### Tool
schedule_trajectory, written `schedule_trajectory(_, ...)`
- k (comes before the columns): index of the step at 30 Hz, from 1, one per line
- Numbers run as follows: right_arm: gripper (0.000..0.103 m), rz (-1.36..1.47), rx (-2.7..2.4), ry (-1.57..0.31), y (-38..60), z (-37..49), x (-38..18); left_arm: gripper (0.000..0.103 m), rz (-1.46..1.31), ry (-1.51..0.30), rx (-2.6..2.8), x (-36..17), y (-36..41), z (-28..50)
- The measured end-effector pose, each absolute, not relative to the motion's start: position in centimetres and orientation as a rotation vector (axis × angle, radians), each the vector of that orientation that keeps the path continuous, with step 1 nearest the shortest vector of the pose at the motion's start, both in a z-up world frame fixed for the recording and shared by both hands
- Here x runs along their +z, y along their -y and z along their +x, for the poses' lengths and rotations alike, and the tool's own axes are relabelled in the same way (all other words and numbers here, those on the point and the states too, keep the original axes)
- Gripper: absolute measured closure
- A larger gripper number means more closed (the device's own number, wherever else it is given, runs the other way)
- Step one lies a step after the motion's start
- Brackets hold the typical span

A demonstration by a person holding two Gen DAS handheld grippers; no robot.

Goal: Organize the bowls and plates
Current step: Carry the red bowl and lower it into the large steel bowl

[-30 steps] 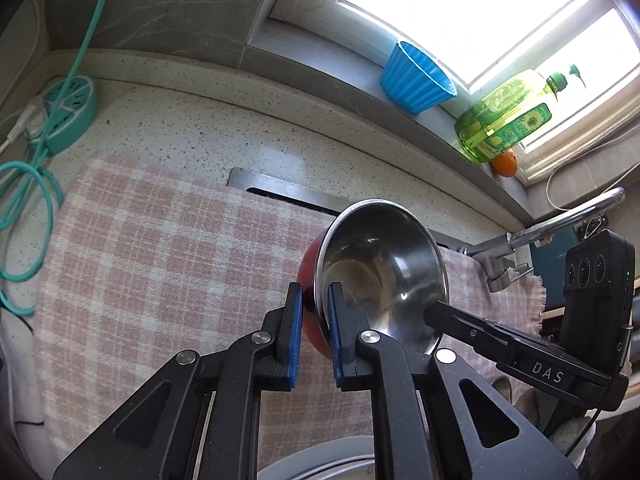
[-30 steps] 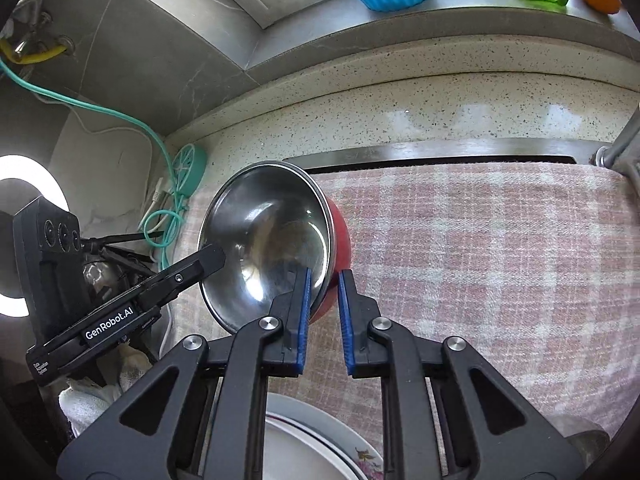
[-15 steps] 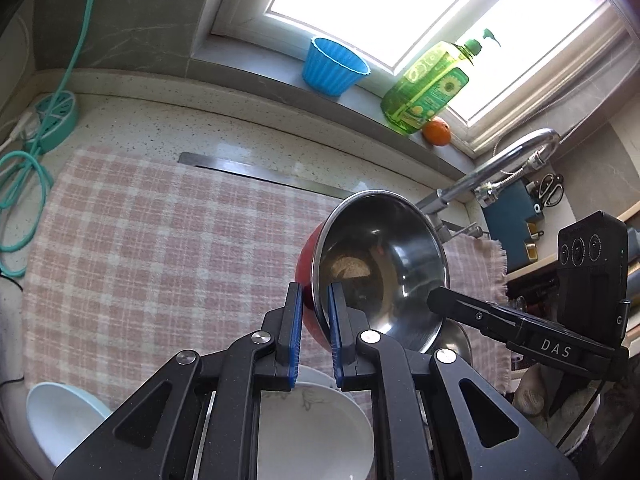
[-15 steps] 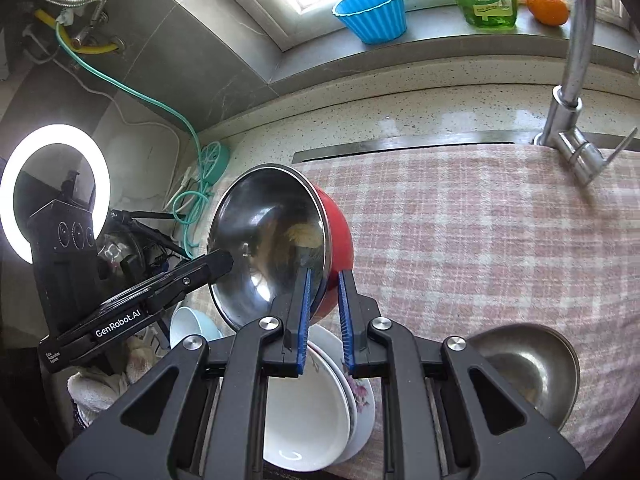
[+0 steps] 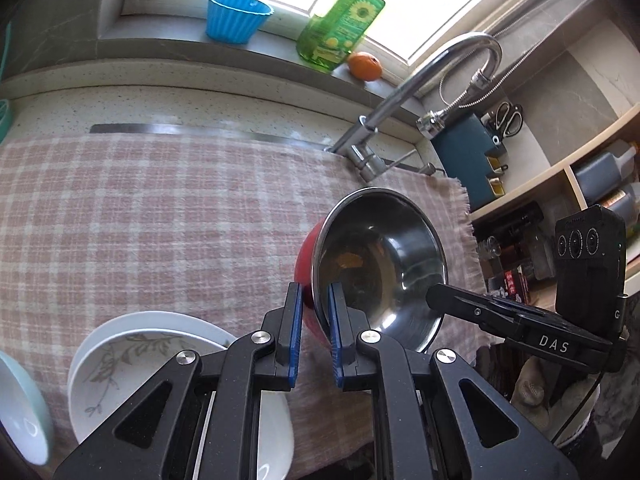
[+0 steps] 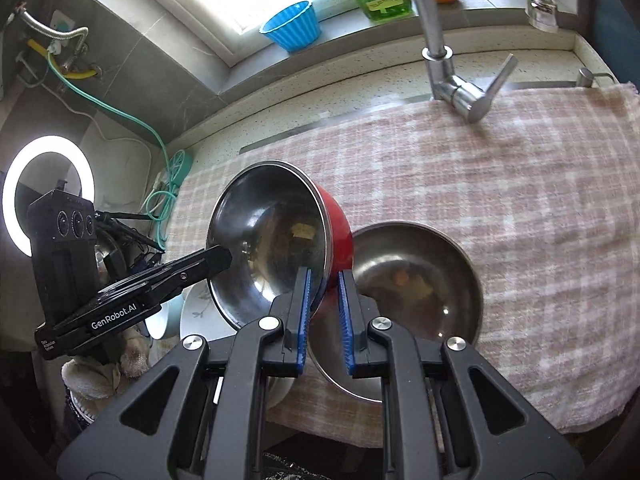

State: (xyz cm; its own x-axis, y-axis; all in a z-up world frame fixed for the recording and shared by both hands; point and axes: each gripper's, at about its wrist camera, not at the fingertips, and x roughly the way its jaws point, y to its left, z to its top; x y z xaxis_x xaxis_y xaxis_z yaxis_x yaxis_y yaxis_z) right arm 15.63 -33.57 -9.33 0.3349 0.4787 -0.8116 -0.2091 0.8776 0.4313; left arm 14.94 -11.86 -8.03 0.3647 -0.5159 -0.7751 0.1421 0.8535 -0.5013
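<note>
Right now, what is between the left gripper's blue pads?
The rim of the red bowl sits between the left gripper pads, seen in the left wrist view; the right gripper pinches the opposite rim, in the right wrist view.

Count, both views combined:
- grippers: 2, left gripper (image 5: 313, 320) and right gripper (image 6: 324, 312)
- steel bowls: 2, a red bowl (image 6: 276, 236) (red outside, steel inside) and a plain steel bowl (image 6: 420, 280)
- white dishes: 2 stacked, floral dish (image 5: 132, 360) sitting in a plain white one; can't tell plates from shallow bowls
- teal bowl (image 5: 20, 412): 1
- blue cup (image 5: 238, 18): 1
- soap bottle (image 5: 344, 20): 1
- orange (image 5: 364, 66): 1
- tap (image 5: 420, 92): 1
- checked cloth (image 5: 140, 220): 1
- ring light (image 6: 48, 192): 1
- scissors (image 5: 508, 118): 1 pair
- shelf clutter at right: too blurred to count
</note>
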Motion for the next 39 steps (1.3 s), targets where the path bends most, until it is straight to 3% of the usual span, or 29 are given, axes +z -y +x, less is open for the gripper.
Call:
schedule_trajectory(16, 0.089, 0.263, 0.338, -1.214, 38.2, 14.3, -13.4, 0.092, -0.245, -1.217, -0.502, -10.4, 18.3, 13.7)
schedule_trajectory(39, 0.088, 0.227, 0.335, -1.231, 37.7, 14.7, -15.3, 0.092, -0.159, -1.264, -0.45, -12.2, 19.4, 14.1)
